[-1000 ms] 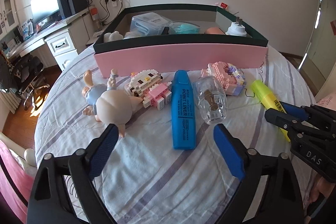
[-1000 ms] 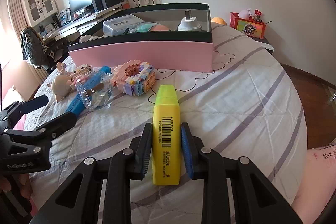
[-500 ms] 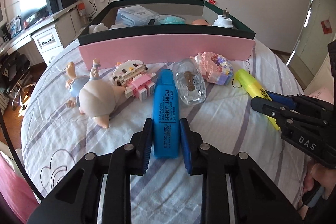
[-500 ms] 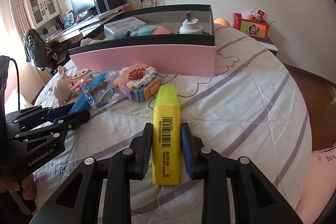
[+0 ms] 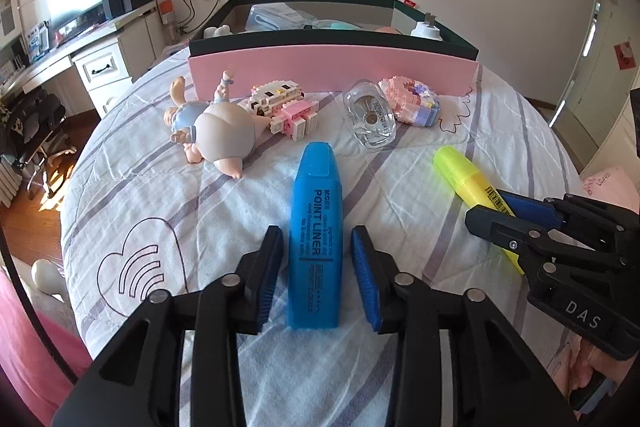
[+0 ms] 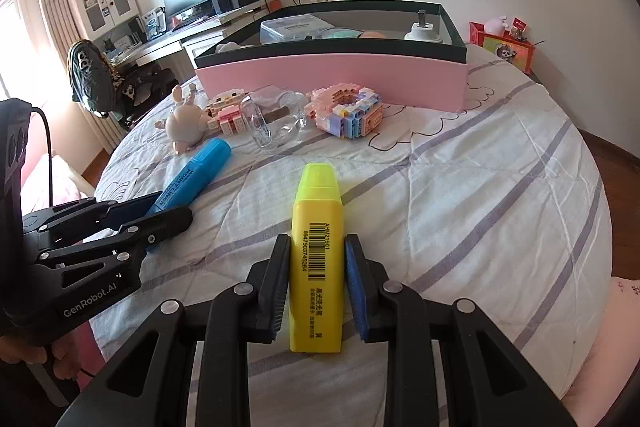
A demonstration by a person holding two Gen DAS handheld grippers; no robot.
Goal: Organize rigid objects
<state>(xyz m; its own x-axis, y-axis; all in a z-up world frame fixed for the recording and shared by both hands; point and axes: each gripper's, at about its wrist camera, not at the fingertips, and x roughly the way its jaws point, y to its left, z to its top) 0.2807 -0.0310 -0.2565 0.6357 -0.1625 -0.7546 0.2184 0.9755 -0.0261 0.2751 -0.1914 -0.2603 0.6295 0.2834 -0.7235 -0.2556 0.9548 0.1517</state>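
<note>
Half a second ago the left gripper [image 5: 316, 277] had its blue pads pressed on the blue highlighter marker [image 5: 316, 247]; now the pads stand slightly apart, a narrow gap showing on each side of the marker, which lies flat on the white quilt with lilac stripes [image 5: 160, 187] between the fingers, cap pointing away toward the box. Its rear half sits within the jaws, the cap end well past the fingertips.

Behind everything stands the long pink box with a dark green rim [image 5: 332, 67], holding assorted items. Just before its front wall lie a pig-like plastic doll [image 5: 216, 131], a pink-and-white brick-built toy [image 5: 280, 107], a clear glass bottle on its side [image 5: 372, 119] and a pastel brick-built ring [image 5: 412, 101].

On the right, the right gripper [image 6: 316, 287] pinches the yellow highlighter marker [image 6: 316, 267] by its rear half, both pads touching its sides, cap pointing toward the box.
</note>
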